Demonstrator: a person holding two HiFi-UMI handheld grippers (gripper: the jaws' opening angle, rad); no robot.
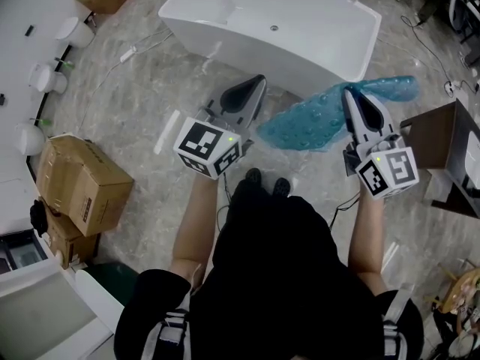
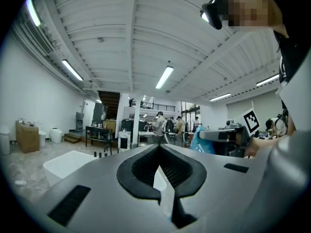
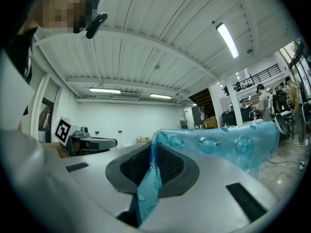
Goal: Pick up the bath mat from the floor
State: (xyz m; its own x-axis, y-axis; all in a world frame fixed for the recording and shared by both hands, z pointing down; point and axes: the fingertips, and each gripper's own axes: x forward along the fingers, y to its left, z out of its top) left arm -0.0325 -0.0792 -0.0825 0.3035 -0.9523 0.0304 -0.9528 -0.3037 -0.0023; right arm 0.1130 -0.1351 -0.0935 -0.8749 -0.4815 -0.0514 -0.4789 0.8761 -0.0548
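The blue, bubbly bath mat hangs in the air in front of the bathtub, off the floor, spreading out to both sides of my right gripper. That gripper is shut on the mat's edge. In the right gripper view a fold of the mat runs down between the black pads. My left gripper is held beside it to the left, apart from the mat, shut with nothing in it. In the left gripper view its tips meet, and the right gripper with the mat shows at the right.
A white bathtub stands just ahead on the marbled floor. Cardboard boxes are stacked at the left. A dark wooden stand is close on the right. A person's shoes are below the grippers. Cables trail on the floor at the far right.
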